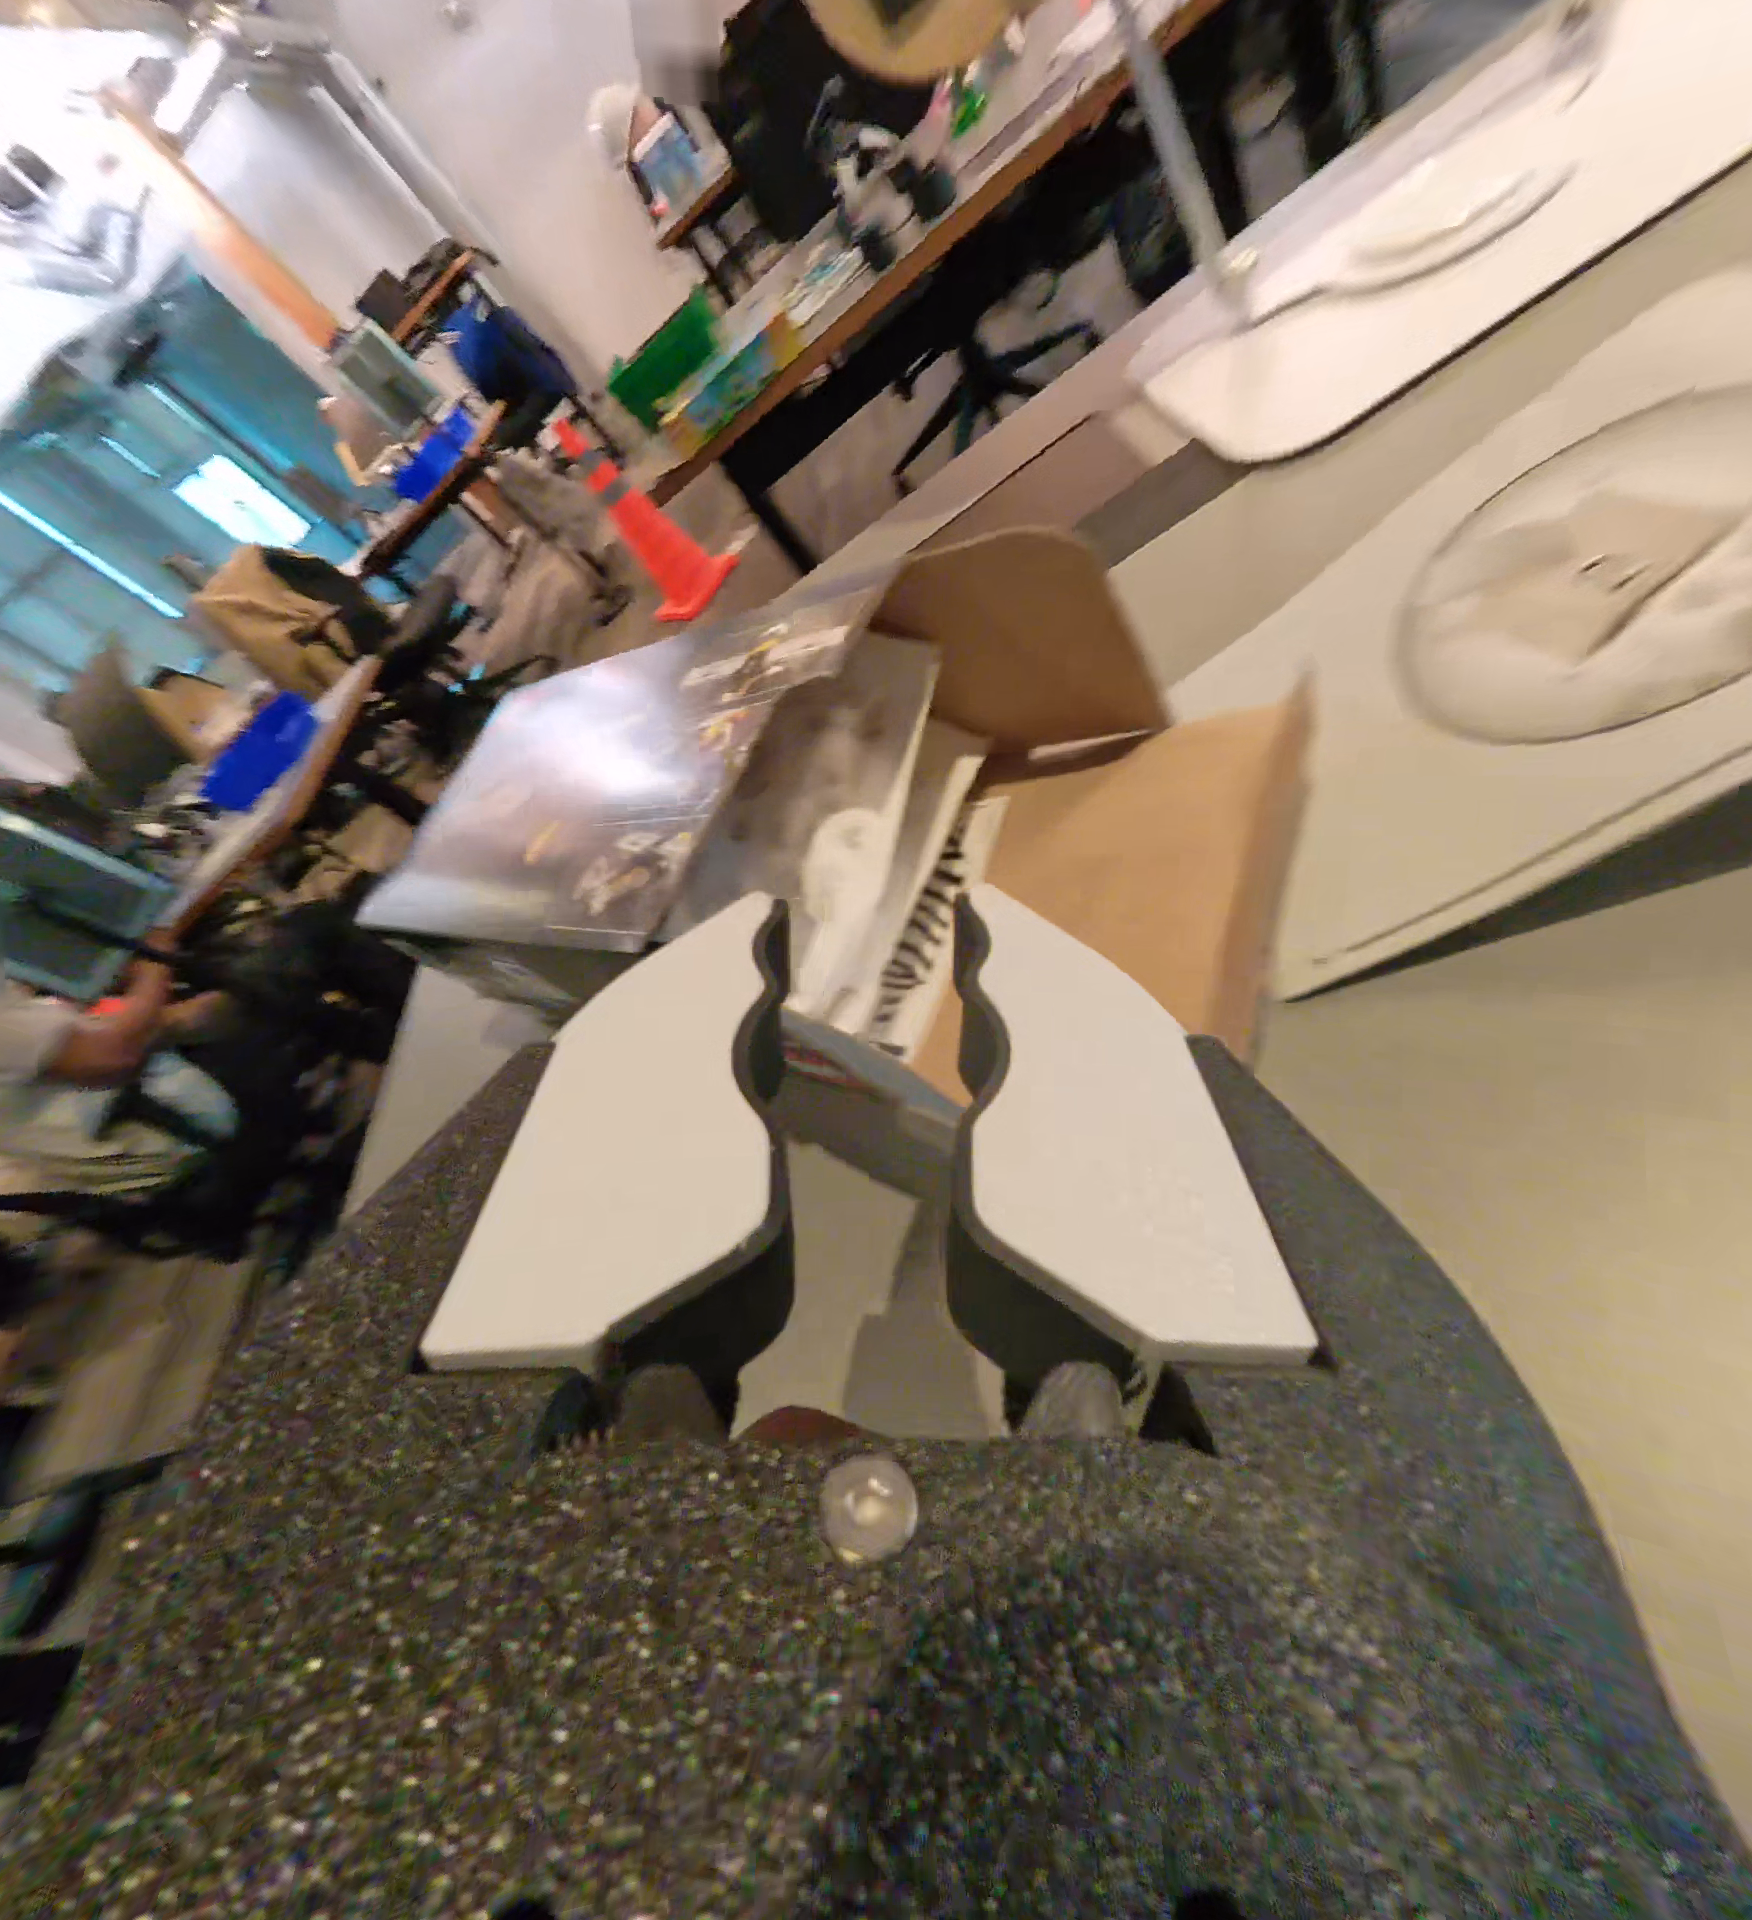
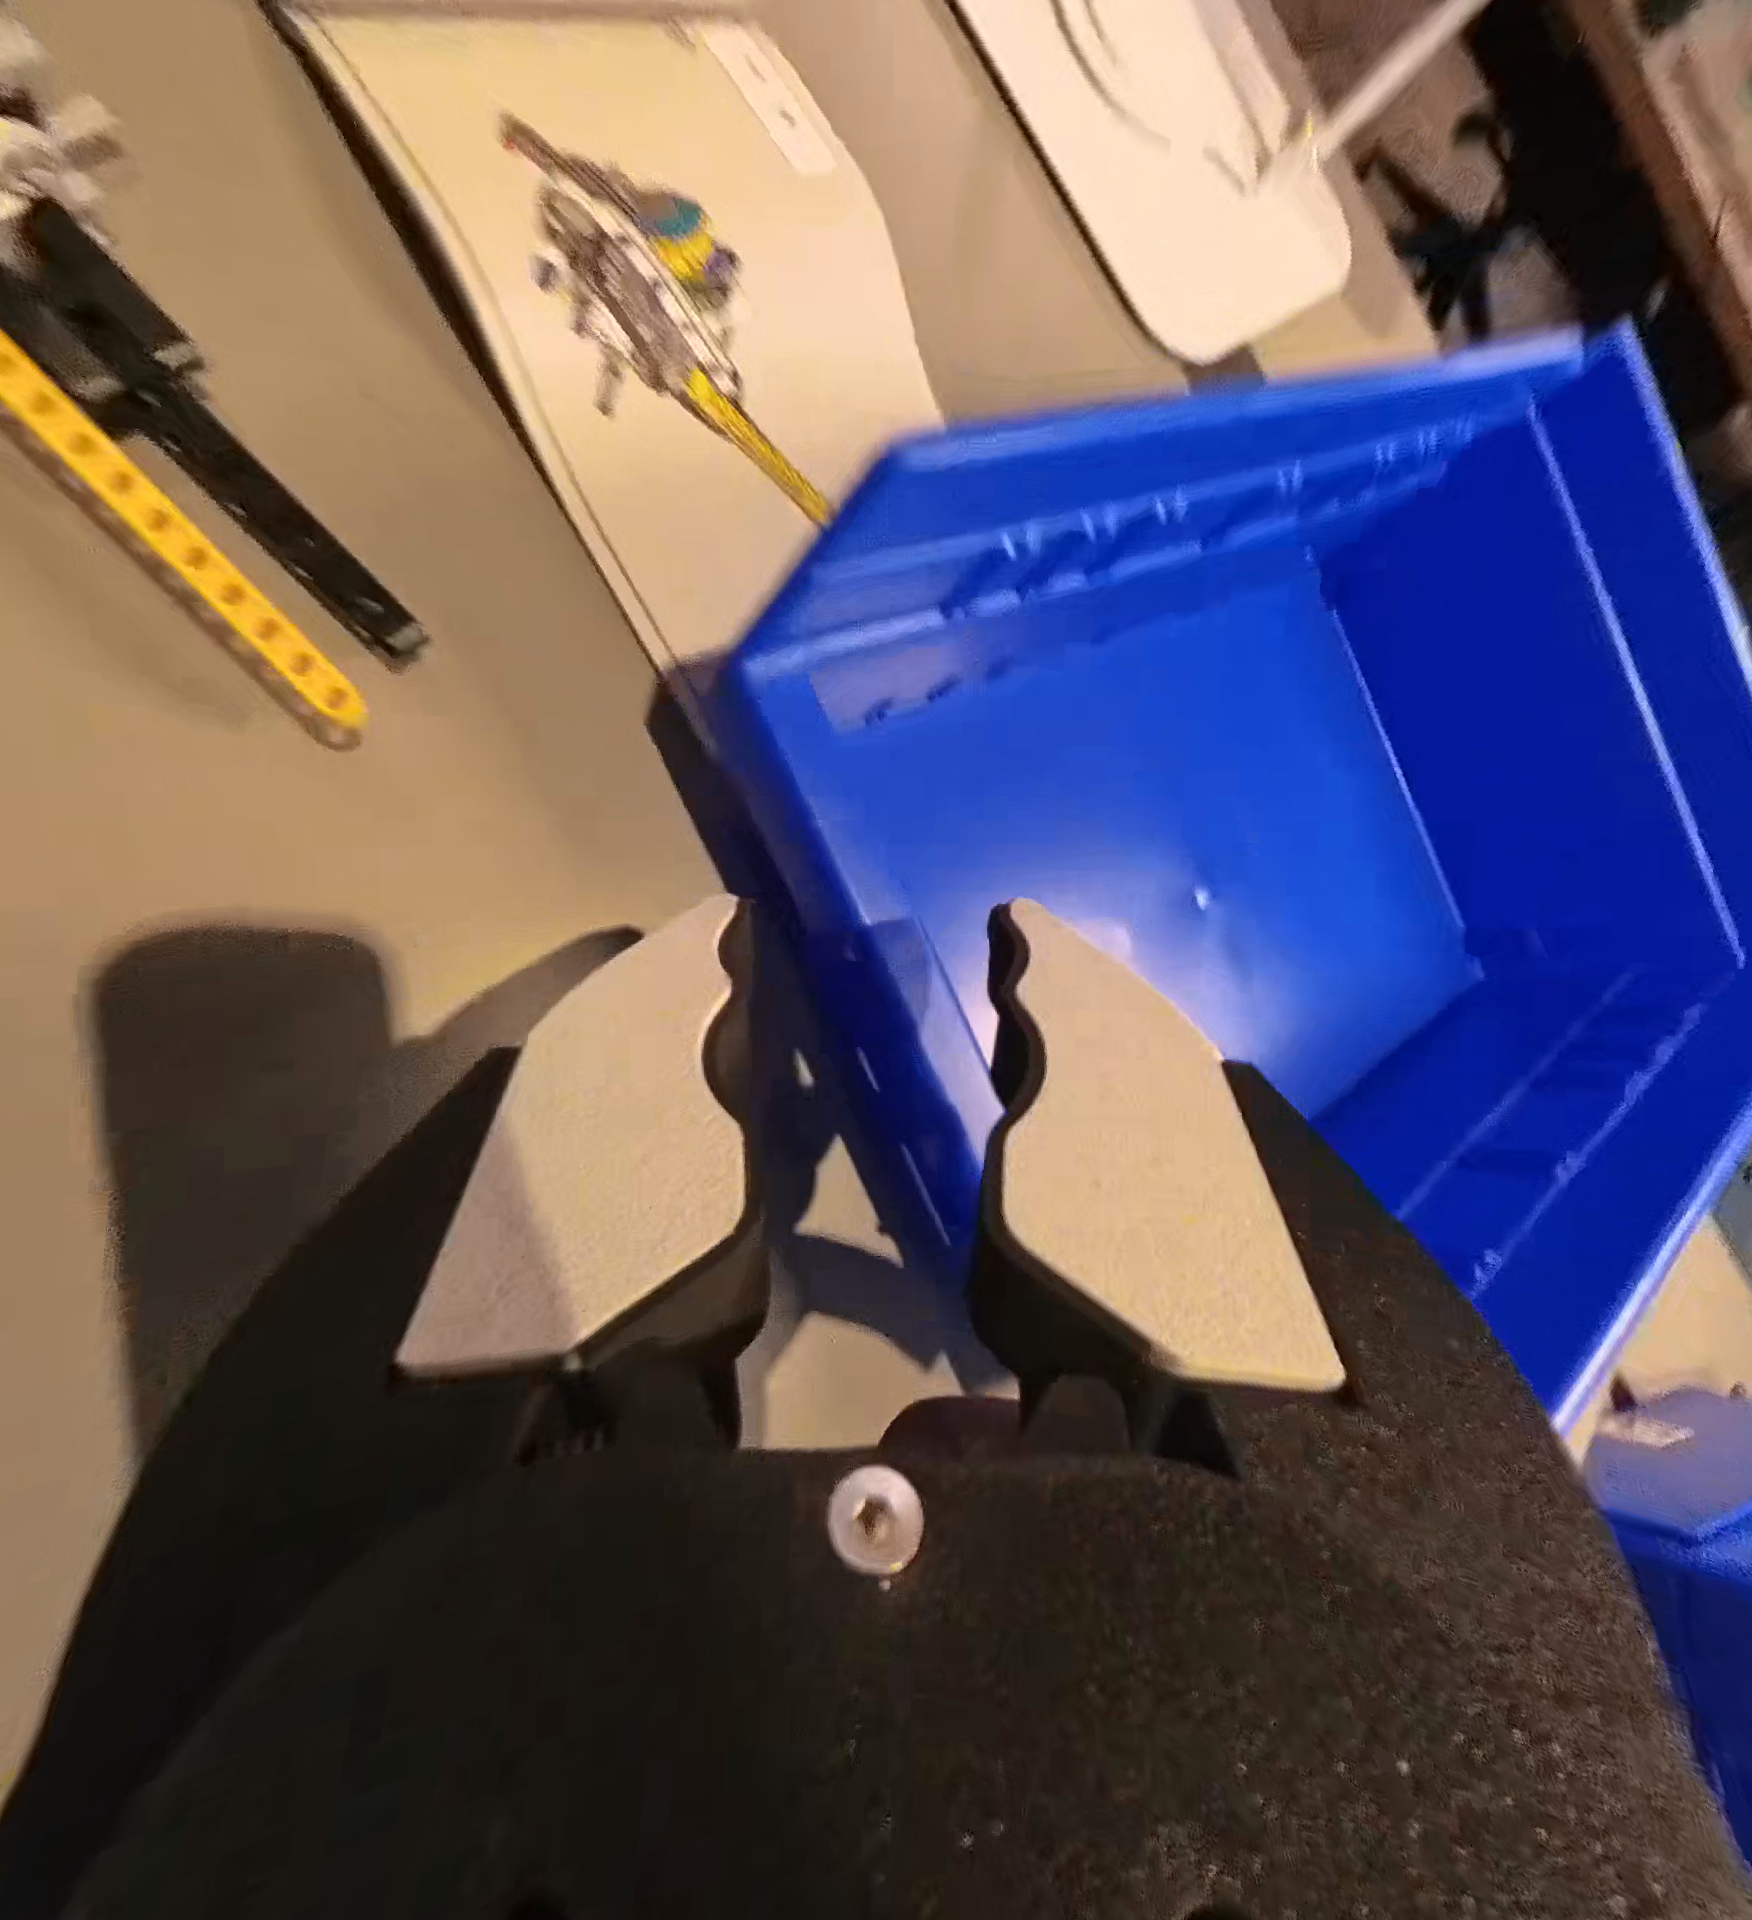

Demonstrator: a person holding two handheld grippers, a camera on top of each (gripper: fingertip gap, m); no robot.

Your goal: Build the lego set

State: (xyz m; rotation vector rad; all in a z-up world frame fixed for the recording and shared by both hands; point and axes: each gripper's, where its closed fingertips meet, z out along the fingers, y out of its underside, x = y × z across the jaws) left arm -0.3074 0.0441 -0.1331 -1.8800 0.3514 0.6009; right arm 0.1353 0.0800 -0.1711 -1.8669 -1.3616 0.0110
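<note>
Lego model [image 2: 124,436] beside blue bin [image 2: 1267,831]

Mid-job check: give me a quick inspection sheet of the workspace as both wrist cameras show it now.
Surface: pale table, mostly bare near the grippers.
Job's things: yellow holed Lego beam beside a black beam, part of a build at the left edge; open instruction booklet showing the model; Lego box with flaps open.
Clutter: empty blue bin tipped on its side; white paper bags.
Grippers: left gripper open, holding nothing; right gripper open, straddling the bin's rim.
Cables: nothing seen.
Surroundings: workshop benches, orange cone, blurred.
</note>
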